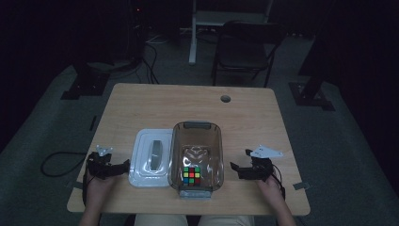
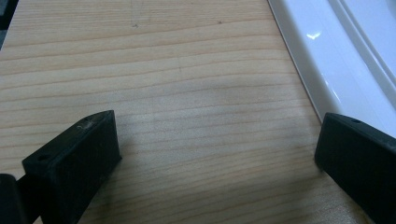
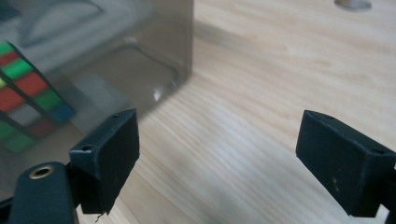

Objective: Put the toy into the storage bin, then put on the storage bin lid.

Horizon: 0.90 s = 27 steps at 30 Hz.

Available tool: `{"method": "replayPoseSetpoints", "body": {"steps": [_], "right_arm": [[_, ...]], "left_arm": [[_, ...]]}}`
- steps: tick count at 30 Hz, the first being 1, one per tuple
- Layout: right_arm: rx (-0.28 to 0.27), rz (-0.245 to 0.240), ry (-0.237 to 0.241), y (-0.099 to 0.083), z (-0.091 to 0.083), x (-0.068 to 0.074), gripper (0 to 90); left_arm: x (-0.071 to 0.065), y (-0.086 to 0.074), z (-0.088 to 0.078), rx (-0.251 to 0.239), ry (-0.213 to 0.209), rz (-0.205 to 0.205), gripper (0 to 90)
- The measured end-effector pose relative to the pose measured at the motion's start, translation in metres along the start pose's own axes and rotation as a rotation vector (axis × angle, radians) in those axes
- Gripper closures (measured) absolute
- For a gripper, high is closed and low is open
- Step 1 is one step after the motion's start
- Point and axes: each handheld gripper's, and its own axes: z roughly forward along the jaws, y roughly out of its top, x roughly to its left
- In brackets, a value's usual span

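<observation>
My puzzle cube (image 1: 191, 174) already sits inside the clear bin (image 1: 216, 141), toward the bin's end nearest the tabletop's near edge, so I judge the loading done. What is left, I think, is the closing: the white lid (image 1: 141, 160) lies flat on the tabletop, touching or just beside the bin's left wall, not yet on it. My left gripper (image 1: 123, 166) rests near the lid's left rim, jaws spread wide with nothing between them. My right gripper (image 1: 234, 168) waits just off the bin's right wall, jaws equally spread and empty. Next I would probably take the lid by its rim.
</observation>
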Motion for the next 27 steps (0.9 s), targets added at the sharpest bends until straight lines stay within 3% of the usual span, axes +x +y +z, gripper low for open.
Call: {"method": "replayPoseSetpoints", "body": {"steps": [5,15,27], "right_arm": [[0.034,0.012,-0.062,-0.015,0.009,-0.005,13.6],[0.108,0.055,-0.128,-0.023,0.019,-0.011,13.6],[0.181,0.035,-0.134,-0.021,0.025,-0.009,13.1]], "left_arm": [[0.0,0.0,0.0,0.001,-0.007,0.008,0.6],[-0.001,0.0,0.0,0.001,-0.012,0.015,0.6],[-0.001,0.0,0.0,0.0,-0.018,0.019,0.6]]}}
